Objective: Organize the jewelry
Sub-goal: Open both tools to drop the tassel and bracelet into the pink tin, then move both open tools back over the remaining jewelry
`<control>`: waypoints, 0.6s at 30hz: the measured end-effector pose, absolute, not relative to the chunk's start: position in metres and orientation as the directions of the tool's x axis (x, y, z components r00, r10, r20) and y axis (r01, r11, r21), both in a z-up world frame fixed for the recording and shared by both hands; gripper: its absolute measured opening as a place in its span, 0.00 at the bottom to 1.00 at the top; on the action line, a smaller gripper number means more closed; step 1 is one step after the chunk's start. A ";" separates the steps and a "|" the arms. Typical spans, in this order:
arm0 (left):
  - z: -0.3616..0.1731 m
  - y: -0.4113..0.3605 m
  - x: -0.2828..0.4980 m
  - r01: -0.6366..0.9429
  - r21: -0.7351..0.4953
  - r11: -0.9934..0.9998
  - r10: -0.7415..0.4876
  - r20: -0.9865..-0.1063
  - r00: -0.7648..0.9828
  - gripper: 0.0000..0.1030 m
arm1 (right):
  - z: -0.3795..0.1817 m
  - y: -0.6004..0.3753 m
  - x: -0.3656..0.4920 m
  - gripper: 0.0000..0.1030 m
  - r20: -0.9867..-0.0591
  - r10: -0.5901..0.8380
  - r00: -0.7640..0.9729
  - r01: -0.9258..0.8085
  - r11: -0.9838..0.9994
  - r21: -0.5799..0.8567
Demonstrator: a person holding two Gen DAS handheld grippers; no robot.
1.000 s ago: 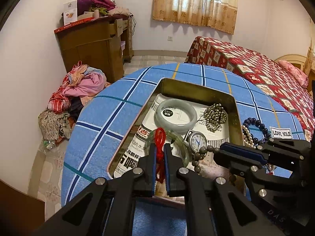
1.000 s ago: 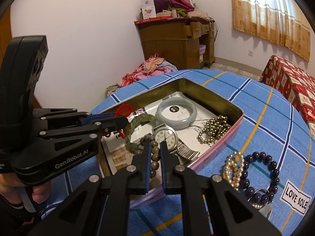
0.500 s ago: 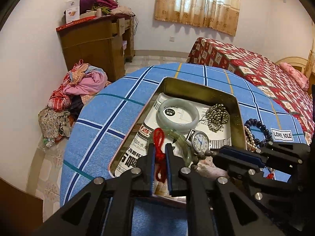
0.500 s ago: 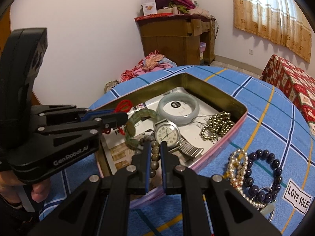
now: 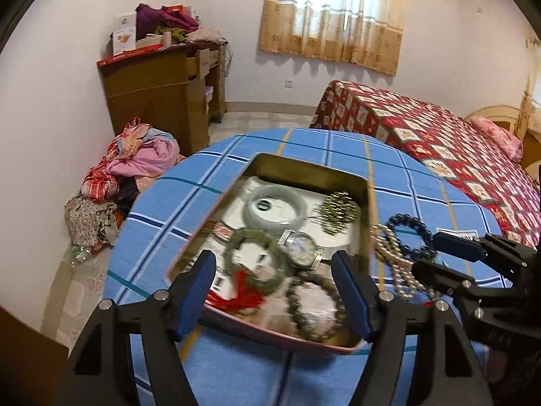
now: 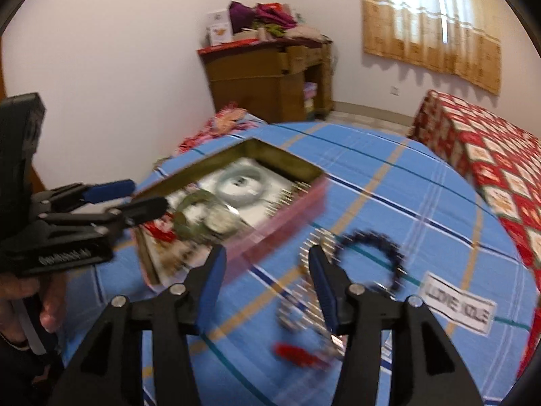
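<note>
Dull brass-coloured metal tray [image 5: 306,168], faintly shiny inside. Smooth, glossy pale jade bangle [image 5: 274,204]. Polished dark-blue bead bracelet [image 5: 410,224]. Woven blue checked cloth on table [image 5: 159,233], matt. Matt black plastic jaws with blue rubbery pads [image 5: 351,296].

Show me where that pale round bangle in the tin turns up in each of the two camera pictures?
Left wrist view: the pale bangle lies mid-picture, in the tin's far half.
Right wrist view: pale bangle, blurred, left of centre, also toward the tin's far end.
Shared landmark: the tin on the blue checked tablecloth.
</note>
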State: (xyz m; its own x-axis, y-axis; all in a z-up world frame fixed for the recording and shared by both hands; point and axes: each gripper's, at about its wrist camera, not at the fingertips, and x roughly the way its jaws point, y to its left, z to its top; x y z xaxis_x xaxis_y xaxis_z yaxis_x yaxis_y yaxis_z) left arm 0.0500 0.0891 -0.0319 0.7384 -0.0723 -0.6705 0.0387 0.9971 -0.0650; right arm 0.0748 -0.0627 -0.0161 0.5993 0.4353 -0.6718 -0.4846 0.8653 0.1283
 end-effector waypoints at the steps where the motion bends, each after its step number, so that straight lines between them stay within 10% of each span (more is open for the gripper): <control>1: -0.032 0.082 0.048 0.047 -0.058 0.997 -0.074 -0.669 0.740 0.69 | -0.018 -0.073 0.073 0.53 -0.676 0.418 0.606 -0.462 0.878 0.127; 18: -0.050 -0.001 0.037 0.160 0.056 0.985 -0.077 -0.692 0.718 0.69 | -0.040 -0.139 0.060 0.57 -0.715 0.295 0.634 -0.293 0.947 0.131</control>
